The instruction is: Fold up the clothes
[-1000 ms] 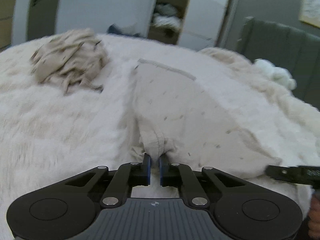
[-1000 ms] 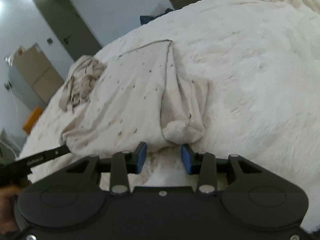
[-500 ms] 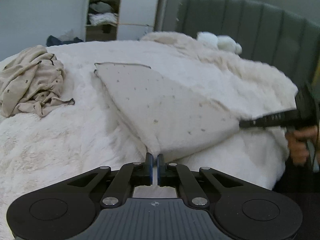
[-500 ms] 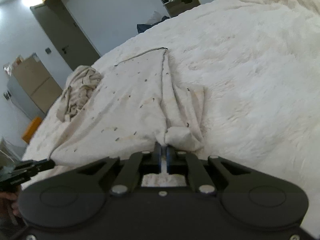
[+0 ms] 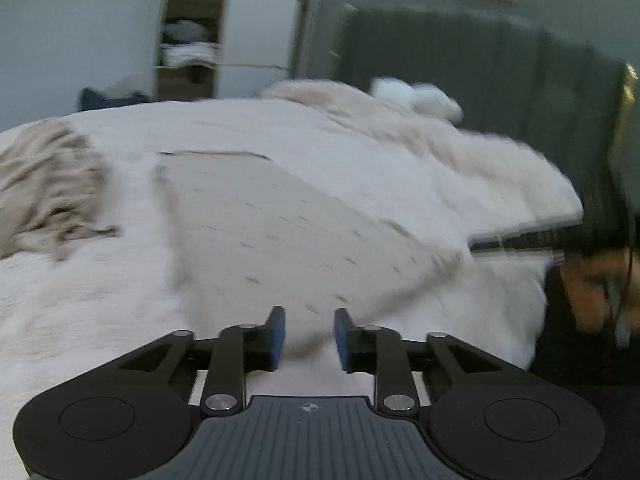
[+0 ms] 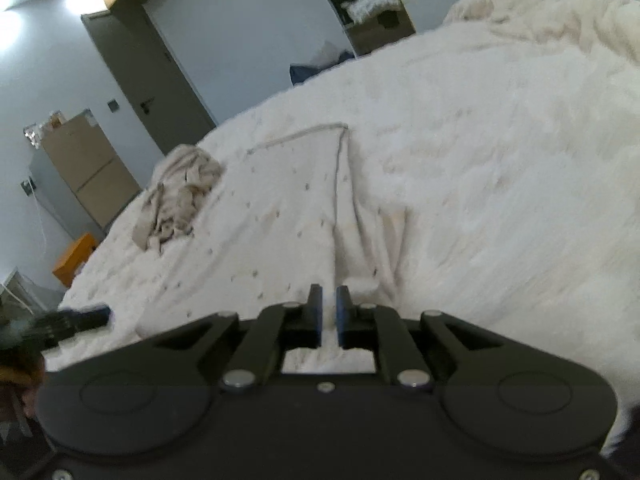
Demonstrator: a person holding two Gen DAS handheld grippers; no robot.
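— Changed since half a second back? Left gripper (image 5: pixel 308 330) sprung apart, blue pads now wide with nothing between them; pinched tight on the garment's near corner before.

— And the right gripper (image 6: pixel 328 312)?

— Loosened a little; a slim gap between the pads now, where they met on the hem earlier; whether cloth is still caught there, hard to say, since the hem sits right at the tips and the view is soft.

— Where is the spotted garment (image 5: pixel 280 232)?

— Spread flat on the fluffy white blanket (image 6: pixel 500 160); cream with small dark flecks; one long edge folded over on the right-wrist side, leaving a ridge of bunched cloth running back from the pads; far hem straight and square.

— Anything else on the bed?

— A crumpled beige garment (image 6: pixel 176 196) just beyond the far left corner, apart from the flat one; a white plush toy (image 5: pixel 420 98) up by the dark headboard (image 5: pixel 480 72).

— Other side visible?

— From the left wrist, yes; the right tool's black finger at the garment's right corner, a hand (image 5: pixel 592 288) behind it, badly blurred.
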